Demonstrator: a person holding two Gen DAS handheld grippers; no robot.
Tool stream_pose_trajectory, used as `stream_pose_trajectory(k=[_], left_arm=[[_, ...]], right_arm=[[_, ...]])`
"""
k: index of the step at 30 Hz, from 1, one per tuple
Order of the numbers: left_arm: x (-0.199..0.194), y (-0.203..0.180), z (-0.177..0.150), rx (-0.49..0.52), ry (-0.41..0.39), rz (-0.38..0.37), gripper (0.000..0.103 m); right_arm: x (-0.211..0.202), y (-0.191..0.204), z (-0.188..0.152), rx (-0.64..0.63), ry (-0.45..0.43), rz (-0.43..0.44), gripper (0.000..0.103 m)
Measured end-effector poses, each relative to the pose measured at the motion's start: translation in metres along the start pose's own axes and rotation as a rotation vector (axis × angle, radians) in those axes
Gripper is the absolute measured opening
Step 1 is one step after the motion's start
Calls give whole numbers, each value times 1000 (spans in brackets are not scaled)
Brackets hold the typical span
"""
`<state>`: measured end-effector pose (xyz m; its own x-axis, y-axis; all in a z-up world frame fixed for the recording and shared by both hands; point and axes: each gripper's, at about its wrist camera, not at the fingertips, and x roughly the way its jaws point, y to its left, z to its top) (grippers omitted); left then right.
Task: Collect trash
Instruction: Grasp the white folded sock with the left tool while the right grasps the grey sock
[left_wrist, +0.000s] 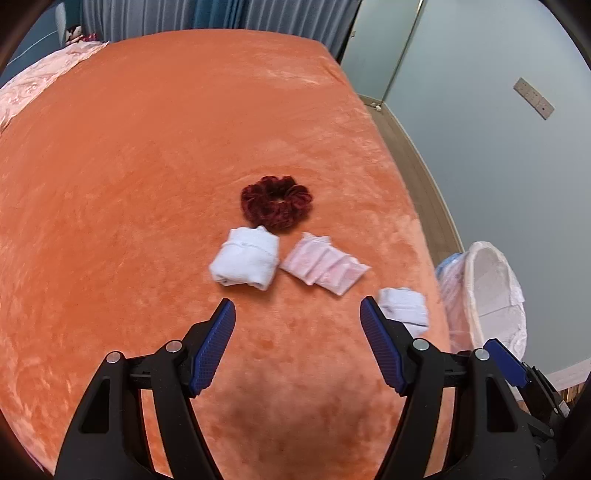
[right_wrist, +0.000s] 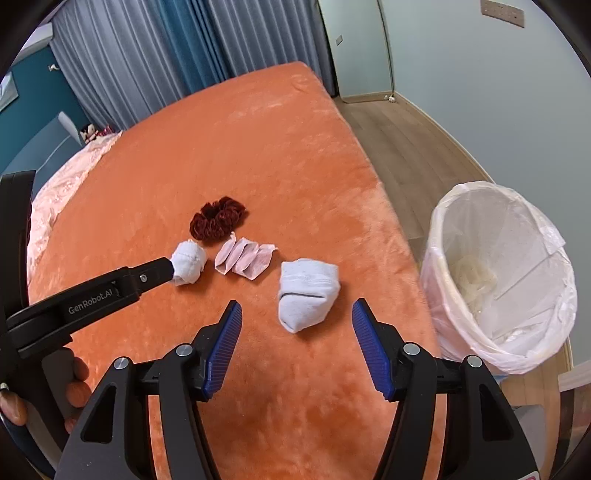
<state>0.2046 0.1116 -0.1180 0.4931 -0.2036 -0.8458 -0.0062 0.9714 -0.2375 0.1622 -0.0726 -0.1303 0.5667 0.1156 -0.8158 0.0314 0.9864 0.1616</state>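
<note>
My jaws gape over the orange plush bed (right_wrist: 258, 147); the dark red velvet scrunchie (right_wrist: 217, 220) risks binning among crumpled white tissue wads (right_wrist: 306, 291).

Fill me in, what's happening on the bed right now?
A person is holding a hand-held gripper in each hand over the orange bed, and both are open and empty. The left hand-held gripper points at the left white wad; the right hand-held gripper is lined up on the right white wad. A pink wrapper and a dark red scrunchie lie between and behind them. The lined bin stands beside the bed on the right. Nothing has been picked up yet.
</note>
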Motion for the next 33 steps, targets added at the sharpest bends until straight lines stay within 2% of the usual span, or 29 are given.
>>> stream_pose_trajectory(k=[10,29,31,33], left_arm=[[34,28,10,-9,44,43,70],[96,48,18,-59,132,29,70],[98,48,17,-64,134,24,67],[99,48,18,-61,134,22,59]], right_arm=[[48,8,4,2,63,-16,61],[103,-9,10,52,123,-61,66],[104,-11,9,61,125,-61,66],[106,-13,8,66,126,-59,64]])
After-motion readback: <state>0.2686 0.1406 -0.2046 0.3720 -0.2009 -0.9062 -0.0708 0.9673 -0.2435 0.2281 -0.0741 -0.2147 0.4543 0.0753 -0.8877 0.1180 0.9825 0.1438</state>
